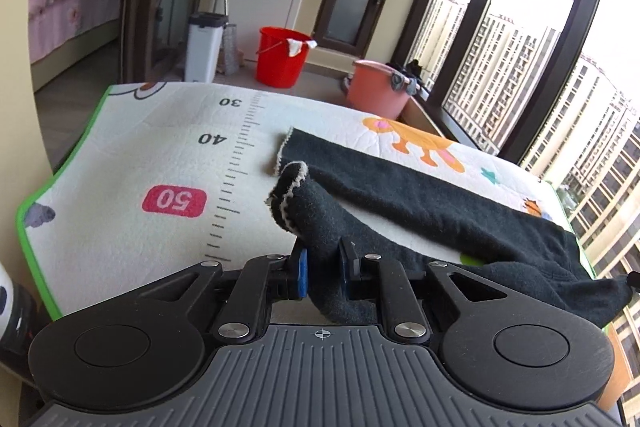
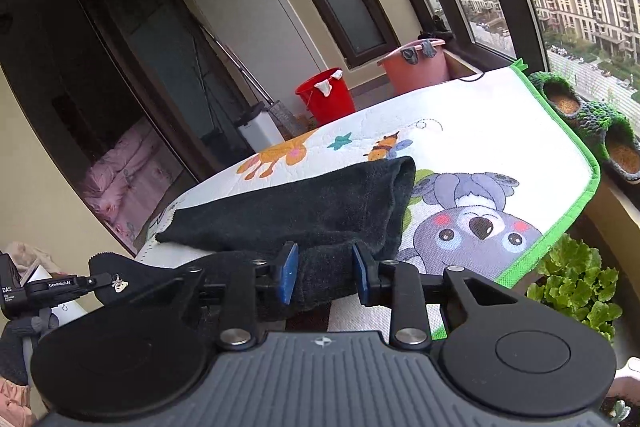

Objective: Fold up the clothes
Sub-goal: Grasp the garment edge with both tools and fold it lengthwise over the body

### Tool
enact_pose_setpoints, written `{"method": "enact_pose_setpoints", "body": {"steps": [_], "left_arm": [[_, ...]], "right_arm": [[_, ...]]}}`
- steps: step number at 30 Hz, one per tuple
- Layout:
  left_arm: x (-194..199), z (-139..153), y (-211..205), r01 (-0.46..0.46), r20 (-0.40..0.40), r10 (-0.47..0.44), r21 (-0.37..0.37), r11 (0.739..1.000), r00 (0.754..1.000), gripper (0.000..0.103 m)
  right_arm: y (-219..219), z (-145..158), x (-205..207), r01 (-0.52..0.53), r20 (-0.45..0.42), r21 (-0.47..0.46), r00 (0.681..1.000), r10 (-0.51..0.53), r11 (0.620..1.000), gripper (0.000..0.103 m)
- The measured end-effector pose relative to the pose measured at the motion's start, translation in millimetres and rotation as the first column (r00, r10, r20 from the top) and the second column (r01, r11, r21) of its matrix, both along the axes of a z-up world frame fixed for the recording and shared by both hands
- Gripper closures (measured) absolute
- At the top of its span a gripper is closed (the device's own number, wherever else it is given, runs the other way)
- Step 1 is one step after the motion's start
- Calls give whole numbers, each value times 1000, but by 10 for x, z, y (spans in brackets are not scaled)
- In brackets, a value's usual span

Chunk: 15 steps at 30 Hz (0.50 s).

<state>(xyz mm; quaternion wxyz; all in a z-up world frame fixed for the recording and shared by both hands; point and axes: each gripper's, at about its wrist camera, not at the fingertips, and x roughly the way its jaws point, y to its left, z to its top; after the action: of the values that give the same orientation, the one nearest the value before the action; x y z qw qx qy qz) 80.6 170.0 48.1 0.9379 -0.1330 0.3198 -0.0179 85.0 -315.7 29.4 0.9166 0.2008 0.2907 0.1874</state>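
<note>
Dark green fleece cloth (image 1: 420,199) across cartoon-print mat (image 1: 132,155); left gripper (image 1: 323,269), right gripper (image 2: 323,277) pinch its near edge, lifted for folding over.

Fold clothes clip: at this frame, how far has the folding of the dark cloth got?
Done: the dark cloth lies on the printed mat, apparently already doubled along its far right end. In hand: the left gripper and right gripper each pinch a near edge, lifting it off the mat. Left: carrying that edge across, laying it flat and releasing.
</note>
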Motion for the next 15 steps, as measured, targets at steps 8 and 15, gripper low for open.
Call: {"method": "enact_pose_setpoints", "body": {"steps": [8, 15], "left_arm": [[661, 182, -83, 28, 38, -29, 31, 999, 999, 84], [594, 15, -78, 35, 12, -35, 3, 999, 999, 83]], "right_arm": [[182, 257, 586, 10, 51, -138, 999, -3, 990, 94], [354, 35, 88, -98, -75, -282, 994, 80, 954, 64]]}}
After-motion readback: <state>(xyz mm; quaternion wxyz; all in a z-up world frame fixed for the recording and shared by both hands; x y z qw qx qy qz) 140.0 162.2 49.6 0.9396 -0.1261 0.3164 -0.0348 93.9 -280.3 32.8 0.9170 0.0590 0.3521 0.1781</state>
